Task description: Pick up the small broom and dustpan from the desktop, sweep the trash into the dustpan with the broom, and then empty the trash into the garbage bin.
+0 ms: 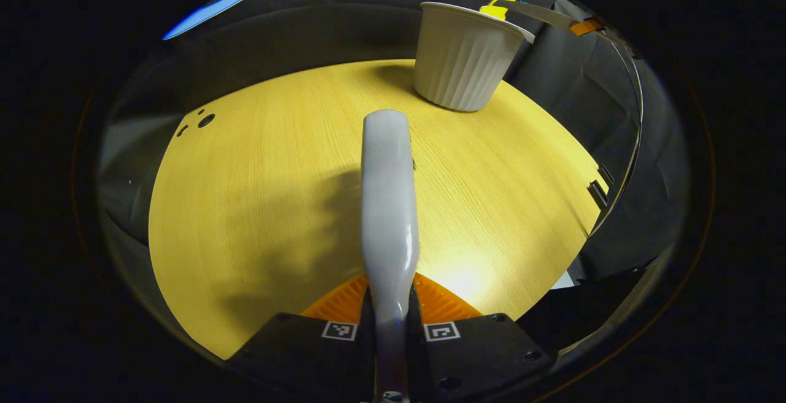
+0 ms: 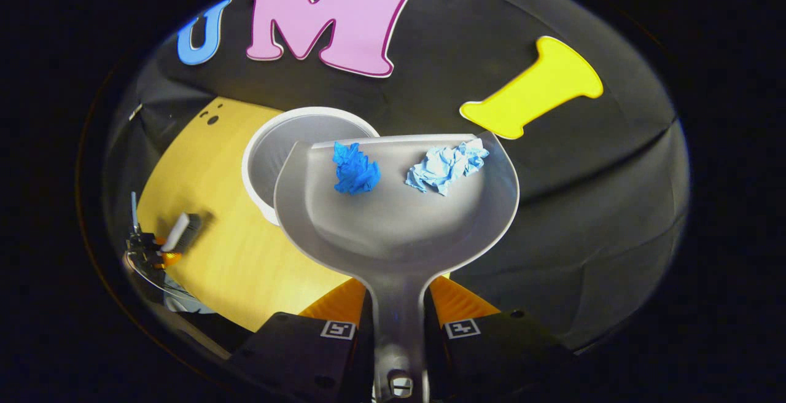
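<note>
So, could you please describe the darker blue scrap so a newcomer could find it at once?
Find the grey dustpan held over the white bin. Two crumpled scraps lie near its front edge; the darker blue scrap lies nearer the bin, beside the pale blue scrap.

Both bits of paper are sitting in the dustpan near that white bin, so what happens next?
Probably tip the dustpan forward over the bin: its front lip already overlaps the rim, and the dark blue wad and pale blue wad lie near that lip.
</note>
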